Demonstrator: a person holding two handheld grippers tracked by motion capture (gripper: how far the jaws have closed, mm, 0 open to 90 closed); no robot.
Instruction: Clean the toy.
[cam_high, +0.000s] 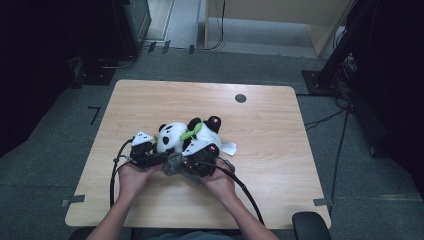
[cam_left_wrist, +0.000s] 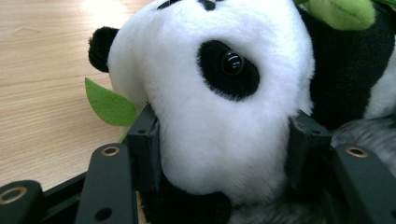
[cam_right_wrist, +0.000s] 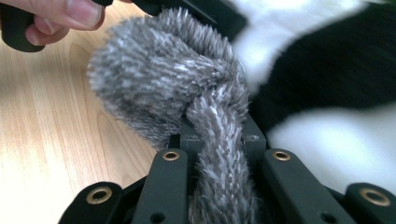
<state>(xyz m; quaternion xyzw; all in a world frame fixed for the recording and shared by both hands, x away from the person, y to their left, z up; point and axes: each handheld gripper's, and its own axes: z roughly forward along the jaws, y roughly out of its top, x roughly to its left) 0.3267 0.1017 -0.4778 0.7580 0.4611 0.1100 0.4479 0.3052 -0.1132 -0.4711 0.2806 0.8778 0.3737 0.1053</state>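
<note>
left gripper (cam_left_wrist: 224, 154) clamps the panda plush (cam_high: 172, 136) by its white head at centre frame on the table (cam_high: 150, 100), while right gripper (cam_right_wrist: 219, 149) pinches the grey fuzzy scarf (cam_right_wrist: 163, 88) lying just below-right of that head.

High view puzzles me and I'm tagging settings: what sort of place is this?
Probably a lab or recording room: a bare light wooden table on grey carpet floor, taped corner marks, loose black cables and dark equipment stands.

No readable text, labels, brands or numbers, white tag (cam_high: 228, 148) beside the plush panda (cam_high: 172, 136) too small to read
</note>
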